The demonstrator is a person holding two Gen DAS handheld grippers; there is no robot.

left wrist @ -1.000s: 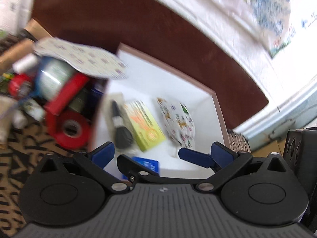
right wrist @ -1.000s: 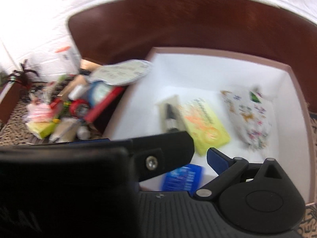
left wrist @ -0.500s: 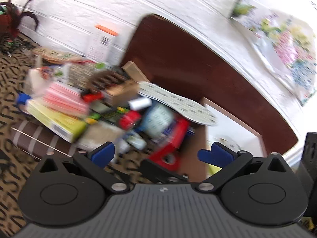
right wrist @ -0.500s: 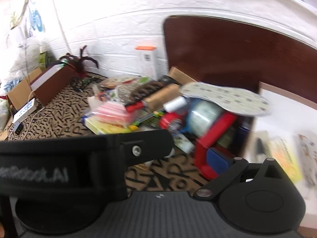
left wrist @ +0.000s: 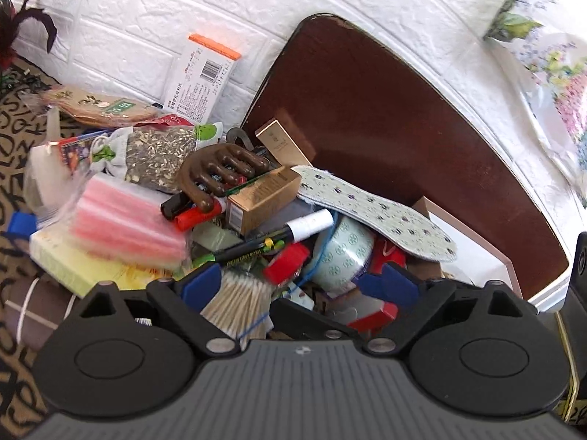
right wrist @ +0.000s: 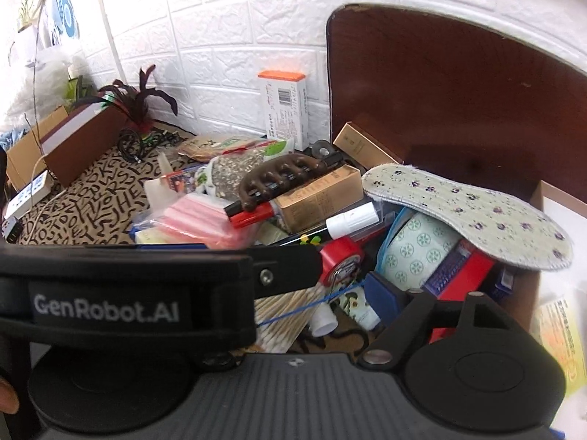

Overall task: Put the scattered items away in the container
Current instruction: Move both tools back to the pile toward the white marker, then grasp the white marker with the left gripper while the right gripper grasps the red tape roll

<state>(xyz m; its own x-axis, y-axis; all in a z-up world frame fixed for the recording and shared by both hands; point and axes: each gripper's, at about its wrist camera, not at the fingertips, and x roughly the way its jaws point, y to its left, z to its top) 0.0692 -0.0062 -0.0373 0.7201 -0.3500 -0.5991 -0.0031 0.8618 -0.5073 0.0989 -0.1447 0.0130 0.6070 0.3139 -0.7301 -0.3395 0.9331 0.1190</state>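
From my remote seat I see a white brick-patterned wall (right wrist: 227,36) in bright daylight, a dark brown rounded wooden panel (left wrist: 385,110) leaning against it, a tan mat with black letters (right wrist: 99,198) underfoot, a dark red-leaved plant (right wrist: 141,95) and cardboard boxes (right wrist: 25,146) to the left.

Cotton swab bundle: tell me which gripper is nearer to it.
Left. The left gripper hangs open right over the cotton swab bundle, its blue pad beside it. The right gripper sits behind and to the right, the left one between.
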